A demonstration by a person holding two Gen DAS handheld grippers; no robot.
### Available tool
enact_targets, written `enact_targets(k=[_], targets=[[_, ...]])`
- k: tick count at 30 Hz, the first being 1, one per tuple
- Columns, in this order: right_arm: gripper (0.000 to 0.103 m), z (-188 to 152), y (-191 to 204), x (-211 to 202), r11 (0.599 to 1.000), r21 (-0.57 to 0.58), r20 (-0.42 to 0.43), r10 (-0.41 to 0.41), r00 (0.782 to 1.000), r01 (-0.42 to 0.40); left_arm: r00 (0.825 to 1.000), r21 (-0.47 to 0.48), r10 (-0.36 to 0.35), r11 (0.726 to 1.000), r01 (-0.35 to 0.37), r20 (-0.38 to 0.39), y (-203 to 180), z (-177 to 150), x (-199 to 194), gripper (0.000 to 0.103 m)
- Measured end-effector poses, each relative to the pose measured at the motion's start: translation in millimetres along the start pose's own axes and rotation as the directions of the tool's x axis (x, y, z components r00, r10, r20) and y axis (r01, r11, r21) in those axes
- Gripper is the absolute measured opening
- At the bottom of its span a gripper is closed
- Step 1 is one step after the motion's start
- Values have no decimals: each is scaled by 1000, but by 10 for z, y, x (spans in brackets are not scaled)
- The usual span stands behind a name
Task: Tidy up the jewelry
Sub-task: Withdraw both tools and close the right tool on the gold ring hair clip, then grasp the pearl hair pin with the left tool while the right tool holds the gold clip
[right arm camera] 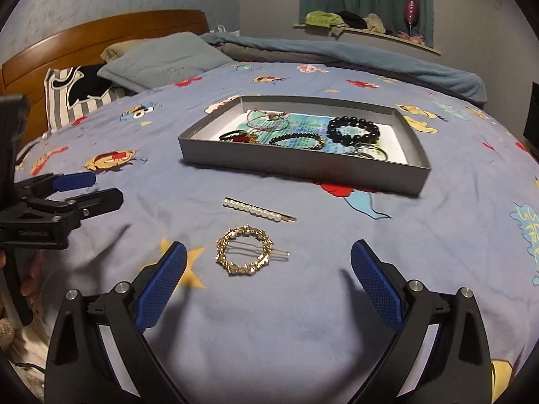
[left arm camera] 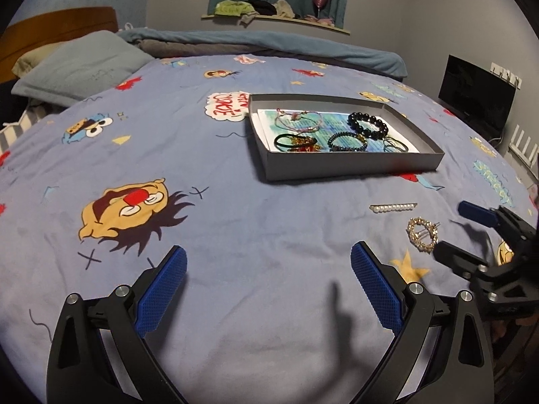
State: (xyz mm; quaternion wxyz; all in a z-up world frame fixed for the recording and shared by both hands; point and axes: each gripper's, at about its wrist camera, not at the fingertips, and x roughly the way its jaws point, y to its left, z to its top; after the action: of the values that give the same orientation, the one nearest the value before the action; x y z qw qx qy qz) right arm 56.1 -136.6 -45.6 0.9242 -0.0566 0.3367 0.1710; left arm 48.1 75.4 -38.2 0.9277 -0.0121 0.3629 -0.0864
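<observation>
Left gripper (left arm camera: 268, 284) is held low and level, jaws spread wide, nothing between the blue pads (left arm camera: 163, 294). Right gripper (right arm camera: 268, 284) is held likewise, jaws spread wide and empty. In the left view the right gripper (left arm camera: 453, 234) is seen at the far right, tilted, jaws parted. A hand (right arm camera: 28, 277) is partly seen behind the left gripper's body.

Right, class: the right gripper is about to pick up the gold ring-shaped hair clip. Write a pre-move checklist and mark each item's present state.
1. Right gripper open and holding nothing: ok.
2. Gold ring clip lies between its fingers' line, ahead of the tips: ok.
3. Pearl hair pin apart from the clip: ok.
4. Left gripper open, off to the side: ok.
5. Grey box has free floor for the clip: ok.
6. Clip's clasp closed: cannot tell.
</observation>
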Motion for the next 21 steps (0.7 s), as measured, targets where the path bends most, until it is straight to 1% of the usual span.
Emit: enact_targets(k=[1, 3, 4, 6, 7, 9, 12, 17, 21], targets=[[88, 15, 16, 43, 1000, -8, -11, 3, 1000, -3, 1000, 3, -1, 1000, 1, 0, 1, -1, 0, 97], [77, 31, 37, 84, 1000, -21, -21, 16, 1000, -16, 1000, 2, -6, 1000, 6, -3, -3, 1, 13, 97], [74, 34, 52, 104, 999, -30, -28, 21, 999, -22, 1000, 0, -10, 1000, 10, -5, 2, 0, 18, 97], [64, 39, 97, 136, 998, -51, -41, 35, 999, -37, 1000, -4, -15, 1000, 15, -8, 9, -1, 36, 97], [61, 40, 128, 153, 997, -66, -47, 43, 998, -46, 1000, -6, -17, 1000, 17, -10, 13, -2, 46, 97], [50, 28, 170, 175, 994, -92, -56, 50, 997, -55, 1000, -7, -21, 1000, 21, -13, 14, -5, 63, 97], [50, 9, 202, 153, 991, -116, -49, 59, 997, -65, 999, -10, -33, 999, 33, -19, 4, 5, 94, 97], [50, -6, 87, 34, 994, -92, -22, 62, 998, -64, 998, 2, -62, 998, 62, -25, -92, 20, 139, 97], [50, -17, -84, -96, 997, -62, 0, 40, 999, -40, 995, 22, -95, 995, 96, -30, -243, 41, 187, 97]])
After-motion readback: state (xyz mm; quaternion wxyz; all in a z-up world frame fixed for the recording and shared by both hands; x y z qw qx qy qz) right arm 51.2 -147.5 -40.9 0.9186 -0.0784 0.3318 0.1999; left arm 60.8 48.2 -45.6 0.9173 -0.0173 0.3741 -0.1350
